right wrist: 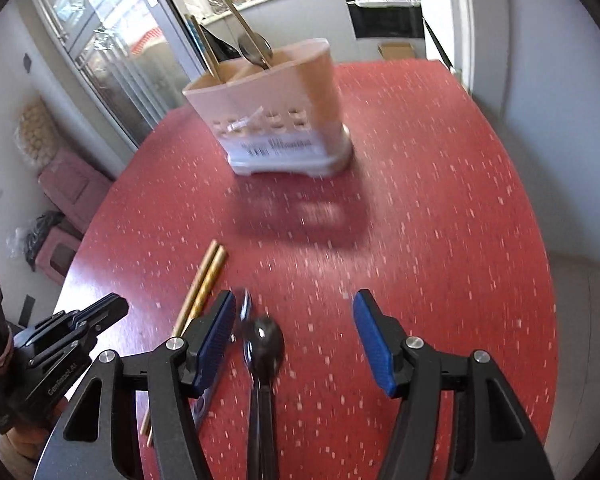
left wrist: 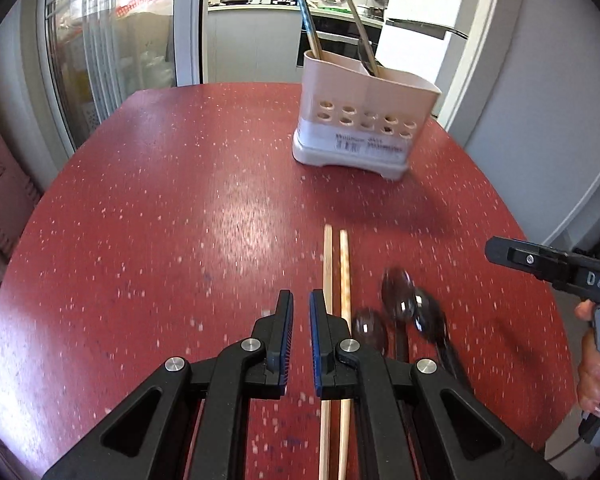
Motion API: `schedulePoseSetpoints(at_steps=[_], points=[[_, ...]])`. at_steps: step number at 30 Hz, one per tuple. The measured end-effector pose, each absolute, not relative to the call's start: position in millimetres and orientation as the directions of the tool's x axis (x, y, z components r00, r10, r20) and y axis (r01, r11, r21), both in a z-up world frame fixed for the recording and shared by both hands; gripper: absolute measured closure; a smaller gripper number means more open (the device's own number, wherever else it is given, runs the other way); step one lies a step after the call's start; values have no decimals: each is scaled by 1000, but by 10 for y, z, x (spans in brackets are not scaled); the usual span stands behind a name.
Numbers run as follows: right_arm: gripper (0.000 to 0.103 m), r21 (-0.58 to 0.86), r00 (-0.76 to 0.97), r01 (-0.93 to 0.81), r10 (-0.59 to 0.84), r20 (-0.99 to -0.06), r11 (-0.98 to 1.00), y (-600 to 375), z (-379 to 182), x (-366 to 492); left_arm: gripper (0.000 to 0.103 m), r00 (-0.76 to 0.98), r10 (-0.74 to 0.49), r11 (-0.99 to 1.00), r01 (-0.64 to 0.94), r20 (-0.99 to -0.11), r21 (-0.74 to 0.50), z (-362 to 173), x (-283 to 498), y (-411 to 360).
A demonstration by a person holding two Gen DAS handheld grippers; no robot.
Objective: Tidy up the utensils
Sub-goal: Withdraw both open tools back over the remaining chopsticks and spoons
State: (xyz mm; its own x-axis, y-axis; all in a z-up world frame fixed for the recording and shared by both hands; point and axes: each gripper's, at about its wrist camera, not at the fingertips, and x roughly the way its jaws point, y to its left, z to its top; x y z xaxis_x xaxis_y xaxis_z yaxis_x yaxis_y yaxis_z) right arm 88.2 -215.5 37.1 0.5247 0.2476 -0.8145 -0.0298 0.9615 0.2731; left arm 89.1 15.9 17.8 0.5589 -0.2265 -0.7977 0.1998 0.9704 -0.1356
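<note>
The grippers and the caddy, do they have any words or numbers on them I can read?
"DAS": right gripper, on its side; more letters cut off.
"GenRobot.AI": left gripper, on its body, tiny, a bit unsure.
Barcode label on the utensil caddy: too blurred to read.

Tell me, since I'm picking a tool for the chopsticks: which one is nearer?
Left. The left tool hangs right over the chopsticks, jaws shut and empty; the right tool is open over the spoons beside them.
</note>
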Motion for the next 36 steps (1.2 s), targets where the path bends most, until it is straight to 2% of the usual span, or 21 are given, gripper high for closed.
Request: schedulePoseSetpoints(at_steps=[11, 12, 13, 14, 21, 28, 36], points=[[38, 261, 480, 7, 226, -847, 965, -2109, 151, 550, 66, 549, -233, 970, 190, -803, -152, 54, 613, 311], [38, 264, 474, 13, 227, -851, 964, -2111, 121, 528, 62, 544, -231, 970, 188, -807, -152, 35, 592, 330], [38, 266, 469, 17, 227, -853, 964, -2110, 100, 513, 45, 542, -228, 971, 186, -809, -150, 19, 580, 340], [38, 268, 463, 21, 228, -856, 963, -2106, 75, 513, 0, 538, -223, 972, 181, -813, -147, 7, 577, 348], [38, 258, 435, 23, 222, -873, 966, -2060, 6, 442, 0, 538, -175, 980, 178, -824, -92, -249, 696, 297], [38, 189, 408, 3, 171, -897, 982, -1950, -35, 429, 0, 492, -112, 985, 172, -864, -30, -617, 980, 228], [38, 126, 390, -41, 132, -911, 991, -1824, -74, 360, 0, 481, -108, 984, 175, -870, -25, -808, 1109, 189]])
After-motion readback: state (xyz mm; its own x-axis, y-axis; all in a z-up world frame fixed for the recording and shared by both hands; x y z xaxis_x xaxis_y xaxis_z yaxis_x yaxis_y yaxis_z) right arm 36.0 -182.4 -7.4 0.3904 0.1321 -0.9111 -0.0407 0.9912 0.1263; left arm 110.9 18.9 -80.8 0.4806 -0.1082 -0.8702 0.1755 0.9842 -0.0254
